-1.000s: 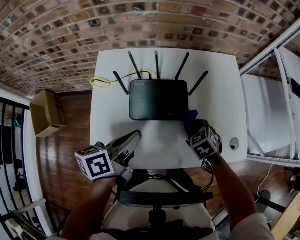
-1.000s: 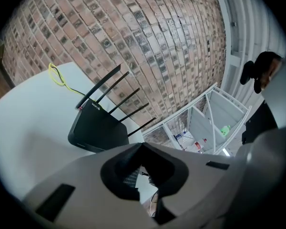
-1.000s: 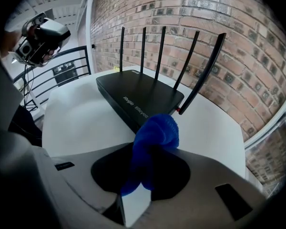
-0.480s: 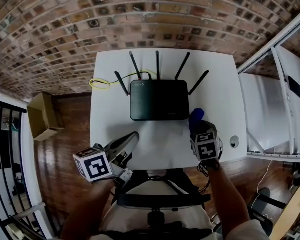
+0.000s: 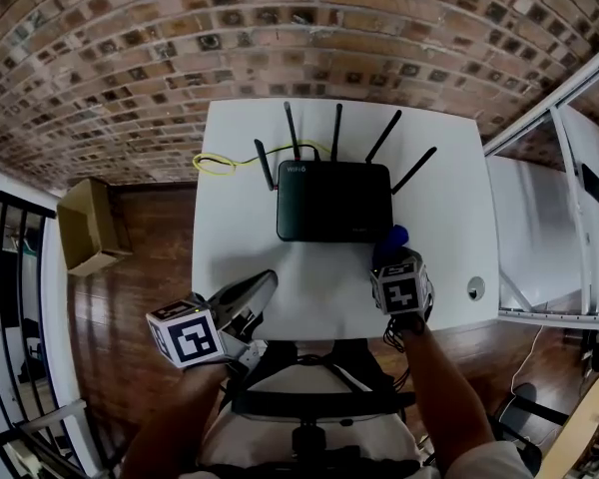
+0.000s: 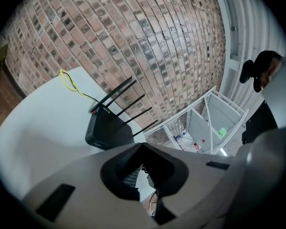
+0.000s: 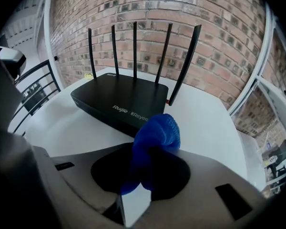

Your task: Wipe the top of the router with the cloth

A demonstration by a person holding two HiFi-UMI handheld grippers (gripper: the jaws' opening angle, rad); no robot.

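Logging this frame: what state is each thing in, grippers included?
router: lying flat on the table, top uncovered.
antennas: all five raised.
cloth: bunched, clamped, beside the router's near right corner, not on its top.
right gripper: shut on the cloth.
left gripper: shut, empty.
yellow cable: lying loose behind the router.

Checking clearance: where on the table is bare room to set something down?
Bare: table left of the router, in front of the yellow cable; front strip between the left gripper and right gripper. Crowded: router's front right corner, by the blue cloth.
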